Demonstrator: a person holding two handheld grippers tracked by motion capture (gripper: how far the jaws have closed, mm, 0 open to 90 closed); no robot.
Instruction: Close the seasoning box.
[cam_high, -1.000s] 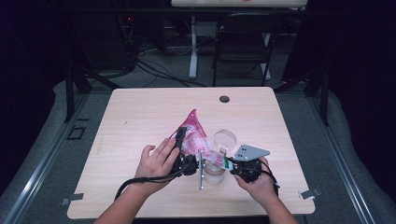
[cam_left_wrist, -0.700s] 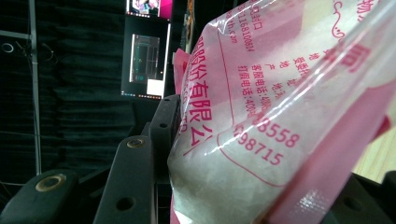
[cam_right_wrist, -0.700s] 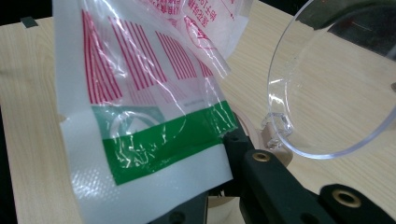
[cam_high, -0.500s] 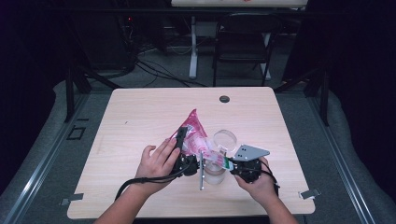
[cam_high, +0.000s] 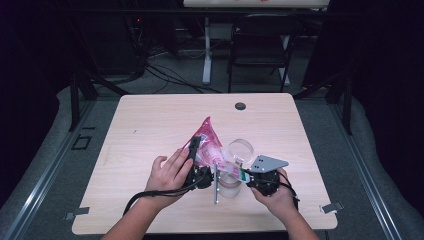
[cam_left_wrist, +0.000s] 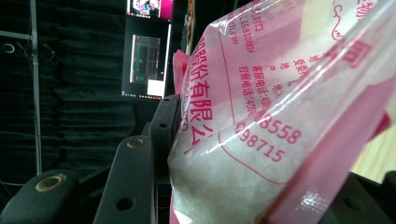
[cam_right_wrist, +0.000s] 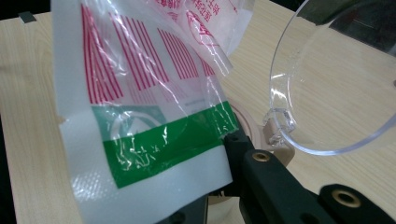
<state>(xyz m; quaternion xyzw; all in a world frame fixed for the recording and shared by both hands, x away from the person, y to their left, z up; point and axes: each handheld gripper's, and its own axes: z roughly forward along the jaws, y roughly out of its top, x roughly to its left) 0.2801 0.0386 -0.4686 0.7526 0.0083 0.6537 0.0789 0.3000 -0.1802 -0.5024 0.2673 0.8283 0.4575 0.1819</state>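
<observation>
Right gripper view puts my right claw pinching the green-banded top edge of the pink bag, with the clear jar just beyond. My left claw clamps the bag's body. I judge I'm mid-opening; next I must pull the seal apart, steadily

Free room: the table lies bare across the upper and left parts of the high view.
Obstacles: pink bag, clear lid and jar crowd lower centre.
Far edge: small black disc.
</observation>
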